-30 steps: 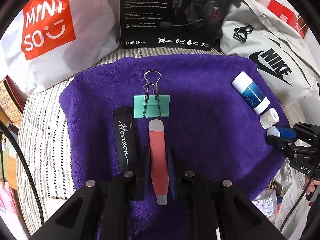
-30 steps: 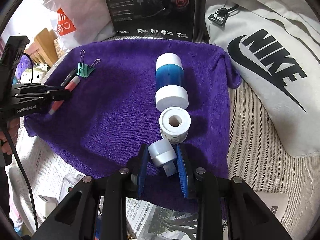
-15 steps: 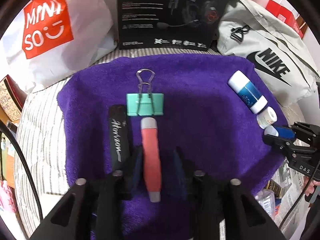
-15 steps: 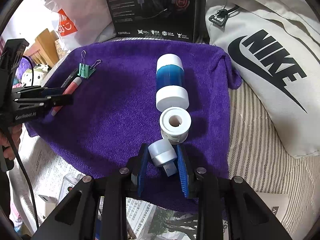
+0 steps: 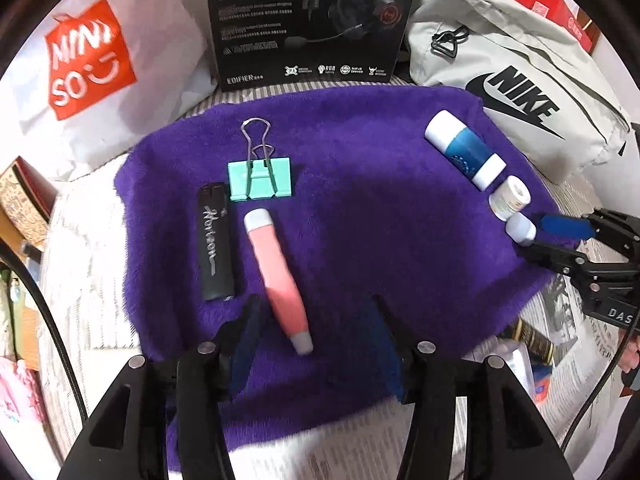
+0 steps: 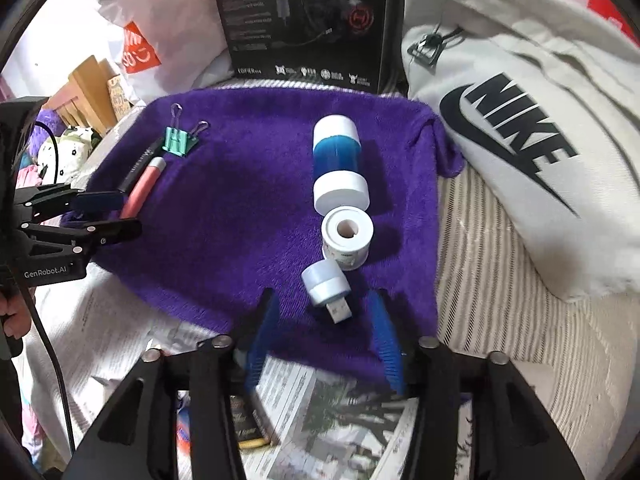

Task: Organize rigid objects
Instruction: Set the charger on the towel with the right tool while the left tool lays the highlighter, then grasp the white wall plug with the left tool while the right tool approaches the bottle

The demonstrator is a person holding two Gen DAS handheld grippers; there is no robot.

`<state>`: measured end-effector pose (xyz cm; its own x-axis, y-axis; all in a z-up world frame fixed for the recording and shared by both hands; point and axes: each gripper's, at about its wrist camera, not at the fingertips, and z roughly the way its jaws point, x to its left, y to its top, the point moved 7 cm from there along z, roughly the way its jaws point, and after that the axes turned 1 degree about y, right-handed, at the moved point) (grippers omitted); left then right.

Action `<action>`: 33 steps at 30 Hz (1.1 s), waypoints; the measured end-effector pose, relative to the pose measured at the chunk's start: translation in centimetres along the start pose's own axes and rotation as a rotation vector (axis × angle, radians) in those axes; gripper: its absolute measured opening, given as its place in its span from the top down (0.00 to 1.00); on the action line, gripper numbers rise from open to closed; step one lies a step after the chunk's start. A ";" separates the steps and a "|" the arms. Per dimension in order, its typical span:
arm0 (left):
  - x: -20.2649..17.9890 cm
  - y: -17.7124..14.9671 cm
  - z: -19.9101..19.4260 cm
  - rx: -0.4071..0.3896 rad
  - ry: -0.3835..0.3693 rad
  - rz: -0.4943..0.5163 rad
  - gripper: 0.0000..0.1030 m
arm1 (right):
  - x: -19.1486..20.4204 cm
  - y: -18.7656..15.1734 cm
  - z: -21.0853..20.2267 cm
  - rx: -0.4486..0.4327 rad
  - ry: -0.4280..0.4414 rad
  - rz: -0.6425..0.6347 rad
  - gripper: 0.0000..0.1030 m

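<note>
A purple towel (image 5: 360,216) carries two rows of objects. On its left lie a mint binder clip (image 5: 259,178), a black bar lettered "Horizon" (image 5: 215,242) and a pink pen-like stick (image 5: 278,276). My left gripper (image 5: 316,316) stands open, the stick's near end loose between its spread fingers. On the right lie a blue-and-white bottle (image 6: 339,166), a small white jar (image 6: 346,238) and a pale USB plug light (image 6: 329,286). My right gripper (image 6: 325,312) is open around the light's metal plug, not touching it.
A black headset box (image 5: 308,20) stands behind the towel, with a white Miniso bag (image 5: 88,60) to its left and a grey Nike bag (image 6: 520,128) to its right. Newspaper (image 6: 332,412) and striped bedding (image 6: 500,280) lie beyond the towel's near edge.
Both grippers have opened and drawn back. The left let go of the pink stick, now tilted on the towel. The right let go of the USB light below the jar.
</note>
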<state>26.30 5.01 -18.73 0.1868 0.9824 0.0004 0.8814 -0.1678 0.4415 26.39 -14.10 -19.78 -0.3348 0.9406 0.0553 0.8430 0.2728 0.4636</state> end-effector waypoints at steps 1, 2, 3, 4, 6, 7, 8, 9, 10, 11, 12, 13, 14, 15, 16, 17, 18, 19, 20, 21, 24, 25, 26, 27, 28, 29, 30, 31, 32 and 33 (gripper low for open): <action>0.3 -0.1 -0.5 -0.009 0.006 -0.002 0.51 | 0.0 -0.2 -0.5 -0.008 -0.002 0.001 0.45; 0.2 -0.5 -1.3 -0.022 0.006 -0.005 0.51 | 0.1 -0.4 -1.2 -0.018 -0.002 0.003 0.44; 0.0 -0.7 -1.8 -0.028 0.002 -0.007 0.51 | 0.1 -0.6 -1.6 -0.023 0.002 0.004 0.42; -0.1 -1.0 -2.6 -0.038 -0.001 -0.012 0.51 | 0.2 -1.0 -2.1 -0.030 0.008 0.007 0.41; -0.6 -1.6 -3.7 -0.052 -0.011 -0.017 0.51 | 0.3 -1.7 -2.7 -0.033 0.012 0.014 0.41; -0.8 -1.9 -4.2 -0.057 -0.016 -0.019 0.51 | 0.4 -2.1 -3.1 -0.031 0.012 0.017 0.41; -1.0 -2.2 -4.7 -0.060 -0.022 -0.023 0.50 | 0.5 -2.6 -3.4 -0.030 0.012 0.022 0.41; -1.3 -2.7 -5.3 -0.064 -0.029 -0.029 0.50 | 0.5 -2.9 -3.5 -0.030 0.014 0.025 0.41; -1.6 -3.1 -5.7 -0.066 -0.036 -0.033 0.50 | 0.6 -3.3 -3.7 -0.029 0.016 0.027 0.41; -1.9 -3.5 -6.2 -0.072 -0.052 -0.036 0.50 | 0.7 -3.8 -3.9 -0.026 0.018 0.028 0.41; -2.2 -3.9 -6.5 -0.074 -0.062 -0.037 0.50 | 0.7 -4.4 -4.1 -0.022 0.018 0.030 0.41; -2.6 -4.3 -6.8 -0.074 -0.069 -0.038 0.50 | 0.8 -4.8 -4.2 -0.019 0.018 0.032 0.41; -3.1 -4.9 -7.1 -0.070 -0.075 -0.037 0.49 | 0.7 -5.2 -4.4 -0.017 0.017 0.034 0.41; -3.3 -5.3 -7.1 -0.067 -0.076 -0.035 0.49 | 0.7 -5.7 -4.6 -0.016 0.019 0.039 0.41; -3.7 -5.7 -7.1 -0.061 -0.078 -0.031 0.48 | 0.7 -6.1 -4.7 -0.015 0.021 0.045 0.41; -4.2 -6.4 -7.0 -0.052 -0.081 -0.026 0.48 | 0.6 -6.5 -4.8 -0.014 0.027 0.052 0.41; -4.5 -6.8 -6.9 -0.046 -0.082 -0.025 0.48 | 0.6 -6.9 -5.0 -0.014 0.035 0.062 0.41; -4.8 -7.2 -6.7 -0.039 -0.084 -0.027 0.48 | 0.5 -7.2 -5.1 -0.013 0.042 0.073 0.41; -5.4 -7.9 -6.4 -0.022 -0.094 -0.030 0.48 | 0.5 -7.6 -5.2 -0.013 0.050 0.085 0.41; -5.7 -8.3 -6.2 -0.011 -0.101 -0.029 0.48 | 0.5 -7.8 -5.3 -0.015 0.056 0.095 0.41; -7.0 -9.4 -5.7 0.011 -0.115 -0.024 0.48 | 0.5 -8.6 -5.4 -0.007 0.056 0.103 0.41; -7.3 -9.6 -5.7 0.017 -0.120 -0.021 0.48 | 0.5 -8.8 -5.4 -0.005 0.054 0.103 0.41; -7.7 -9.9 -5.6 0.024 -0.123 -0.017 0.48 | 0.6 -9.1 -5.5 -0.005 0.052 0.105 0.41; -8.1 -10.1 -5.4 0.029 -0.120 -0.009 0.48 | 0.6 -9.3 -5.6 -0.004 0.054 0.108 0.41; -8.4 -10.3 -5.2 0.035 -0.113 -0.001 0.48 | 0.6 -9.6 -5.6 -0.002 0.059 0.112 0.41; -8.7 -10.6 -5.0 0.042 -0.102 0.011 0.48 | 0.7 -9.7 -5.6 -0.001 0.062 0.114 0.41; -8.9 -10.9 -4.7 0.052 -0.085 0.026 0.48 | 0.7 -10.0 -5.6 0.001 0.065 0.115 0.41; -8.9 -11.2 -4.5 0.060 -0.068 0.035 0.48 | 0.8 -10.2 -5.6 0.004 0.065 0.115 0.41; -8.8 -11.4 -4.3 0.070 -0.042 0.045 0.47 | 0.9 -10.4 -5.6 0.007 0.066 0.113 0.41; -8.6 -11.7 -4.2 0.074 -0.020 0.053 0.47 | 0.9 -10.5 -5.6 0.009 0.068 0.110 0.41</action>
<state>12.54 -1.10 -20.19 0.2420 0.9703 0.0033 0.8995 -0.2256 0.3740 14.84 -17.22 -19.67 -0.2673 0.9494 0.1650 0.8799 0.1707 0.4435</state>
